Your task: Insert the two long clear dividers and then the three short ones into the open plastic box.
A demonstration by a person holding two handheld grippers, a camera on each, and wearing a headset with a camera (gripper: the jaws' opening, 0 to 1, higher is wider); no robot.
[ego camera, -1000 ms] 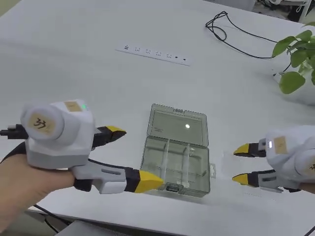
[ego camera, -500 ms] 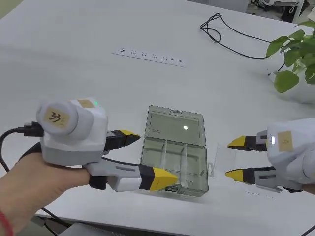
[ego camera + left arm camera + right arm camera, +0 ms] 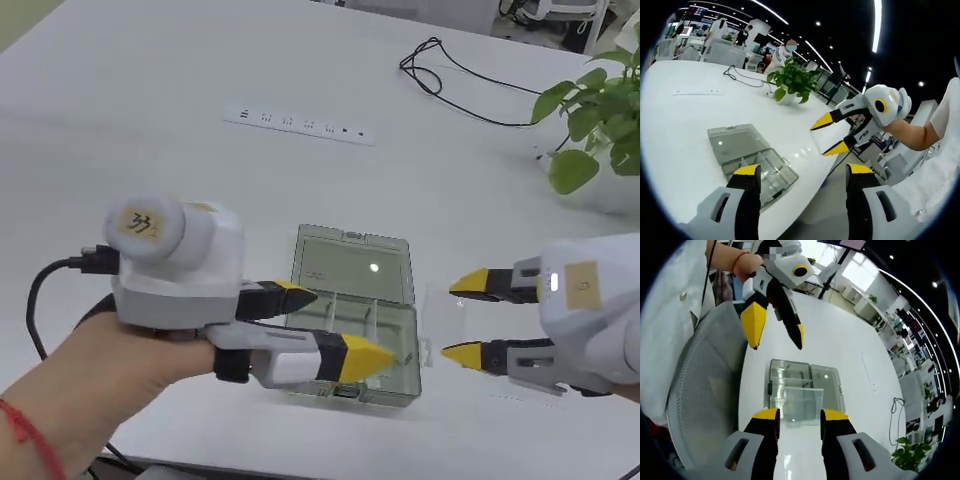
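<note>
The open clear plastic box (image 3: 352, 262) lies on the white table, lid flat on the far side, with thin partitions showing in its tray. My left gripper (image 3: 335, 325) hovers open over the tray's near left corner, nothing between its fingers. My right gripper (image 3: 465, 318) stands open just right of the box. A clear divider (image 3: 802, 405) lies flat on the table ahead of the right gripper's (image 3: 801, 415) tips, next to the box (image 3: 805, 375). In the left gripper view, the box (image 3: 735, 142) sits ahead of my left gripper (image 3: 802, 172) and the right gripper (image 3: 832, 134) faces it.
A white power strip (image 3: 298, 125) lies behind the box, a black cable (image 3: 450, 75) farther back, a potted plant (image 3: 595, 120) at the far right. The table's near edge runs just below the box. A grey mesh chair (image 3: 705, 385) stands beside the table.
My left gripper has moved right, from beside the box to over its near left corner. The right gripper has come a little left toward the box. Both stay open.
</note>
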